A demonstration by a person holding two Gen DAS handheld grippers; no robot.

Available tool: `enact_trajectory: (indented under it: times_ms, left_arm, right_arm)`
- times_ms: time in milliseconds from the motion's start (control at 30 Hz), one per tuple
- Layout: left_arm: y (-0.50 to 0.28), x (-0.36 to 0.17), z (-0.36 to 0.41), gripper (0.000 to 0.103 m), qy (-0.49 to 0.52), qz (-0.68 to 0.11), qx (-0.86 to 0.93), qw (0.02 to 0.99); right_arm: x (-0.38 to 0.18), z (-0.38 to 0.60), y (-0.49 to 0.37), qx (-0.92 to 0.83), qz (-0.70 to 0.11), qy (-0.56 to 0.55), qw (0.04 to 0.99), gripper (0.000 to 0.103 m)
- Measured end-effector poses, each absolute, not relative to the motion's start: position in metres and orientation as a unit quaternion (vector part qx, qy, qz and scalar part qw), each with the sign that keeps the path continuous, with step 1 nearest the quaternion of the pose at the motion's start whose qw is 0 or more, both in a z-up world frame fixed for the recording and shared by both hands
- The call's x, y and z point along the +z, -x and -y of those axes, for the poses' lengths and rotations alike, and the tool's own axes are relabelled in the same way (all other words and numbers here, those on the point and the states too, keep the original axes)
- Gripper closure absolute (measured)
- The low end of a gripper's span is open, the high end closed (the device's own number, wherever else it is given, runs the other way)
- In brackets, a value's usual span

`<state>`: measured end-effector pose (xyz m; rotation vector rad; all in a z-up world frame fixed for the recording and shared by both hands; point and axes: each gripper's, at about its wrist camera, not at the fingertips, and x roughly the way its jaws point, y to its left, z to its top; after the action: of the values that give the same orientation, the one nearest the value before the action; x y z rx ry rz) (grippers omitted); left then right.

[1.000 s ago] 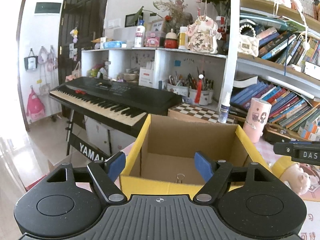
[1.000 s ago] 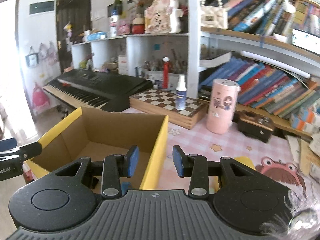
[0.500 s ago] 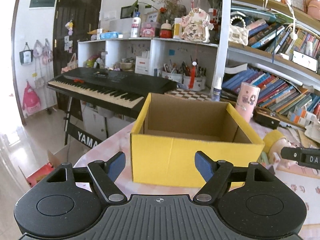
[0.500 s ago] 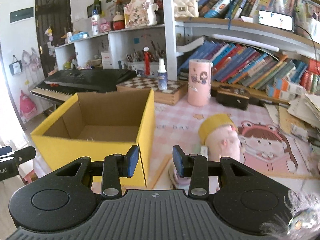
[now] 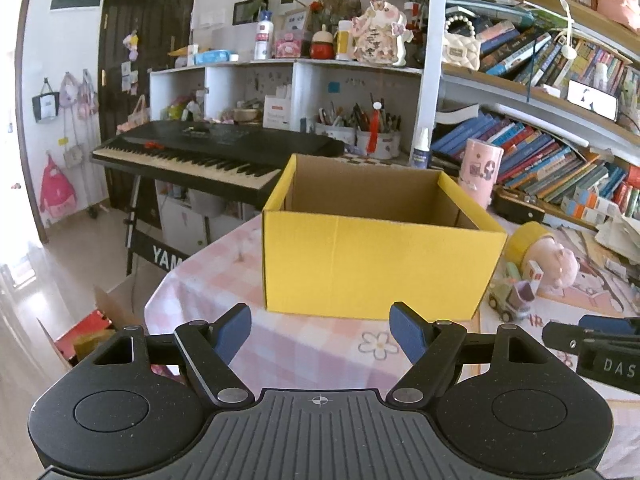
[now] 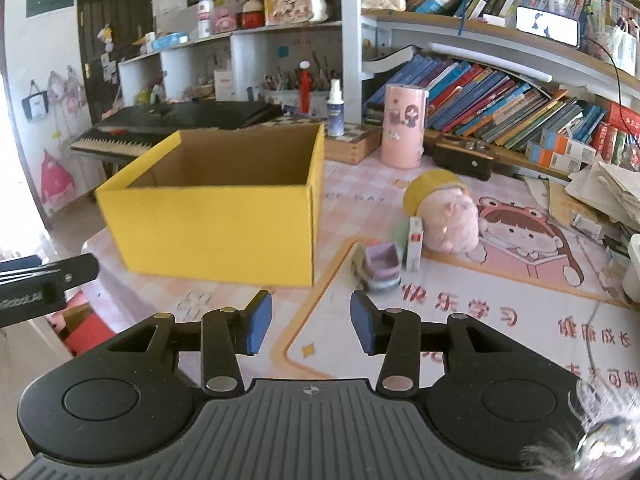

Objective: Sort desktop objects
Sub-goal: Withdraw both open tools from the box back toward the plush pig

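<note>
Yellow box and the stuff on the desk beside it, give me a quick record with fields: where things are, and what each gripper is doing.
box: yellow cardboard box, open top, upright on the pink checked tablecloth
box contents: none visible; floor mostly hidden
toy truck: on the desk mat, right of the box
small carton: upright between truck and plush
pig plush: lying behind the carton
left gripper: open, empty
right gripper: jaws opening, nothing between them

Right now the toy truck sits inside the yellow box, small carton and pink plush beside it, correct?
No. The toy truck stands on the table outside the yellow box, to its right, with the small carton and pink plush beside it. The right wrist view shows it.
</note>
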<state>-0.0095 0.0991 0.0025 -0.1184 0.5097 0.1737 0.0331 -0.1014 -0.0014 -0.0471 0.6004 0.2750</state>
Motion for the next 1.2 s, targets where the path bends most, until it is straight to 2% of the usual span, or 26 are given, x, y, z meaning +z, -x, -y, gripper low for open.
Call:
enact_trajectory:
  times_ms: [700,1200]
  left_arm:
    - [0.035,-0.007,-0.084,0.025,0.027,-0.283,0.039,0.958]
    - [0.031,-0.013,-0.060,0.024,0.018,-0.295,-0.018,0.955]
  right_arm:
    - [-0.016,0.095,0.002,0.130,-0.322,0.033,0.937,0.050]
    - [-0.020,0.121,0.015,0.074,-0.334,0.018,0.940,0.049]
